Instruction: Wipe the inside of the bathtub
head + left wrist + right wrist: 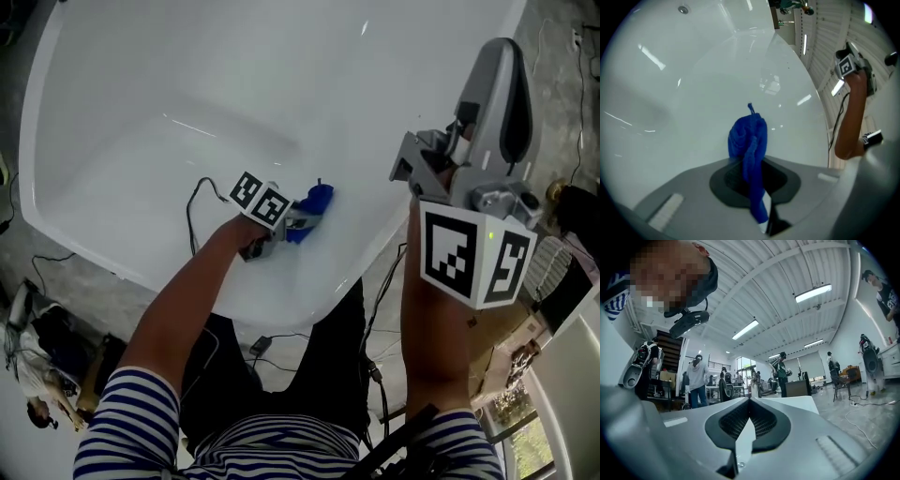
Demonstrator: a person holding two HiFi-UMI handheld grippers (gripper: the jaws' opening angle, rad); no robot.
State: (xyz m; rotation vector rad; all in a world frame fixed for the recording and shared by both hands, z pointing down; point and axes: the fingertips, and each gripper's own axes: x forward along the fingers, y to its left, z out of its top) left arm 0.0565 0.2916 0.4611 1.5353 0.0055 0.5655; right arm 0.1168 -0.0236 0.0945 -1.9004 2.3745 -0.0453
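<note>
Bathtub (141, 94) gleams white; left gripper (298, 223) pinches bunched cloth (317, 201)

No words, brands or numbers can be read. The only printed marks are black-and-white square markers on the left cube (261, 200) and right cube (473, 255).

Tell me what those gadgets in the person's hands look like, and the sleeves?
Each hand grips a grey plastic handheld tool: the left claw and the right claw have dark ribbed pads. Each carries a white cube with black square markers; the right one shows a small green light. A thin black cable runs from the left. The sleeves are short, navy-and-white striped.
</note>
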